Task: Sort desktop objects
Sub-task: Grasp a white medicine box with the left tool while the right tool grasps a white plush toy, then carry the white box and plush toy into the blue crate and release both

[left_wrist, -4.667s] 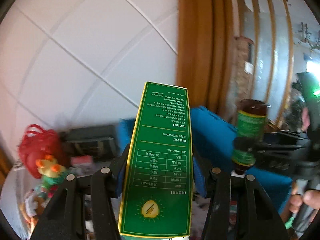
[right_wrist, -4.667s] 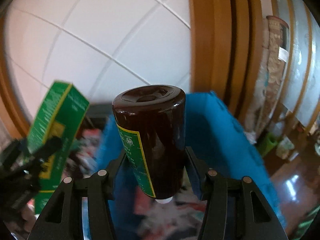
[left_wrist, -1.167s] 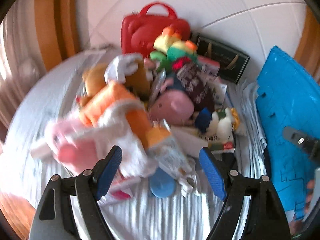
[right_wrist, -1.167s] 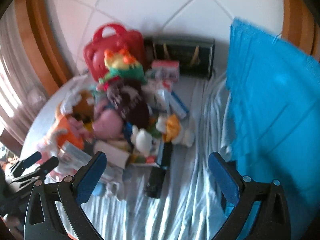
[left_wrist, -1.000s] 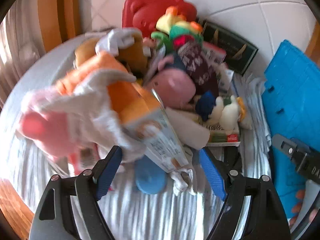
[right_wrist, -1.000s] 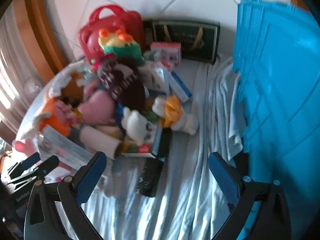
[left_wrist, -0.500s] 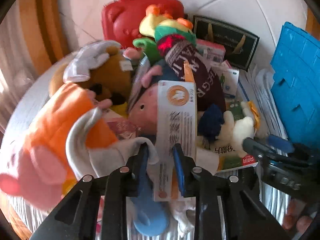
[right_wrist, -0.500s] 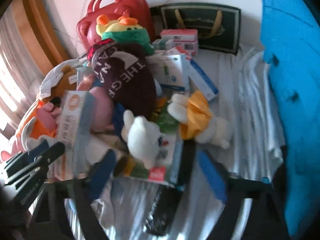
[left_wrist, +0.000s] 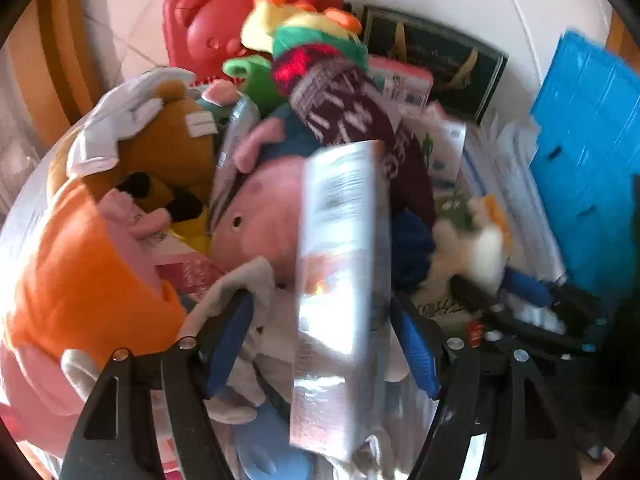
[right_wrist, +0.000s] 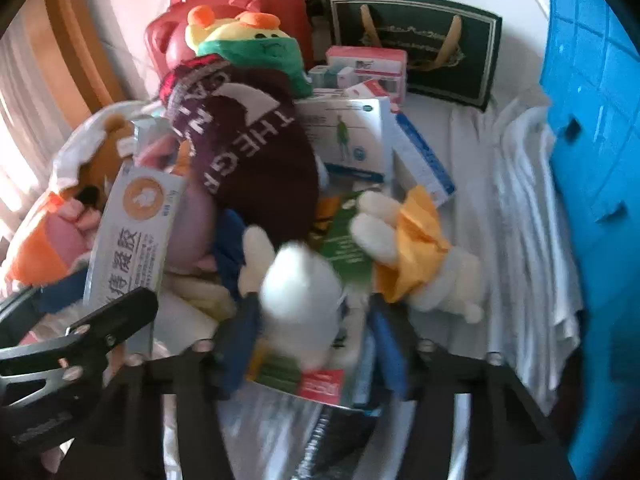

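Note:
A tall white and silver box [left_wrist: 344,276] stands blurred between the blue pads of my left gripper [left_wrist: 320,308]. The jaws are opening. The right pad lies close to the box's edge and the left pad [left_wrist: 230,340] stands apart from it. The same box [right_wrist: 132,232] shows its orange round logo in the right wrist view, with my left gripper [right_wrist: 112,320] at its foot. My right gripper [right_wrist: 314,312] is closing around a white plush toy [right_wrist: 300,300]. Its pads flank the toy, and blur hides whether they press on it.
A heap of plush toys and boxes covers the white cloth [right_wrist: 520,200]: an orange plush [left_wrist: 72,272], a pink plush [left_wrist: 260,216], a maroon beanie [right_wrist: 248,152], a yellow-caped plush [right_wrist: 420,248]. A blue crate [right_wrist: 592,160] stands at the right. A red case [left_wrist: 224,24] and dark gift bag [right_wrist: 412,36] stand behind.
The green box and brown bottle held earlier are gone. Both grippers dropped to the heap. The left shut on the white box, then widened; the right narrowed around the white plush.

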The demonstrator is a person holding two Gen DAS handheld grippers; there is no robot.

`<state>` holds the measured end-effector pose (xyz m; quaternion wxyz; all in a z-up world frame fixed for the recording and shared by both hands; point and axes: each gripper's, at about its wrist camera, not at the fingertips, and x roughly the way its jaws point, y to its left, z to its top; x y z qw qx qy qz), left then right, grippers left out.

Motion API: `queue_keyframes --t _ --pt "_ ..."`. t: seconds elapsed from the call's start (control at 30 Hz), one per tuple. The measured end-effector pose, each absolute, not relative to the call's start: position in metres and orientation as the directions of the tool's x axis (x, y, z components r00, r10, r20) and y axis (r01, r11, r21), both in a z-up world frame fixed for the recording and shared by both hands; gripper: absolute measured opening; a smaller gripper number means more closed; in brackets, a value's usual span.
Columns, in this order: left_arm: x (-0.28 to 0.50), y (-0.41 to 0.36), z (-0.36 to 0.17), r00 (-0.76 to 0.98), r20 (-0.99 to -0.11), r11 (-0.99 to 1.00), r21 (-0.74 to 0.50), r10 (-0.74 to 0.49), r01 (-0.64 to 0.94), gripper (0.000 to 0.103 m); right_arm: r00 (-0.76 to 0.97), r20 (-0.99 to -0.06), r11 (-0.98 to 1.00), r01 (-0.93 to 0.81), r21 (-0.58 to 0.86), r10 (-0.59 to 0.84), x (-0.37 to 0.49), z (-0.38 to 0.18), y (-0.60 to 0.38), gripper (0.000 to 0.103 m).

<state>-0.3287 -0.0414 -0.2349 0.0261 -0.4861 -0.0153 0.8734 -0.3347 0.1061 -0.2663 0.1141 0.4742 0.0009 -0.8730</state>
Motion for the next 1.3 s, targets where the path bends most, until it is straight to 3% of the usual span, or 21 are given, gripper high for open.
queue_keyframes --t 0.03,0.07,0.1,0.37,0.7,0.97,1.3 --pt "-0.329 -0.037 -0.239 -0.517 -0.854 -0.998 -0.04 0.058 -0.045 0.047 -0.527 -0.828 -0.975 0.199 0.097 -0.19 -0.335 -0.266 0.107 0.041" --pt "-0.329 -0.034 -0.242 -0.513 -0.857 -0.998 -0.028 0.051 -0.054 0.033 -0.529 -0.828 -0.975 0.201 0.094 -0.189 -0.334 -0.265 0.108 0.037" --pt "-0.326 -0.03 -0.242 -0.52 -0.853 -0.998 -0.012 0.041 -0.059 0.033 -0.532 -0.825 -0.974 0.205 0.092 -0.19 -0.334 -0.264 0.109 0.033" --pt "-0.305 -0.036 -0.216 -0.562 -0.823 -0.996 -0.052 0.081 -0.068 0.032 -0.597 -0.766 -0.964 0.242 0.111 -0.238 -0.319 -0.231 0.112 0.031" --pt "-0.27 -0.031 -0.135 -0.675 -0.726 -0.991 -0.074 0.131 -0.112 0.032 -0.719 -0.668 -0.977 0.207 0.057 -0.191 -0.274 -0.145 0.118 0.031" --pt "-0.237 0.002 -0.064 -0.751 -0.621 -0.971 -0.076 0.223 -0.225 0.032 -0.822 -0.564 -0.997 0.069 0.034 -0.076 -0.219 -0.062 0.153 0.031" --pt "-0.208 0.11 0.024 -0.75 -0.528 -0.898 -0.062 0.4 -0.435 0.032 -0.873 -0.459 -0.985 -0.17 -0.031 0.165 -0.152 0.039 0.251 0.031"
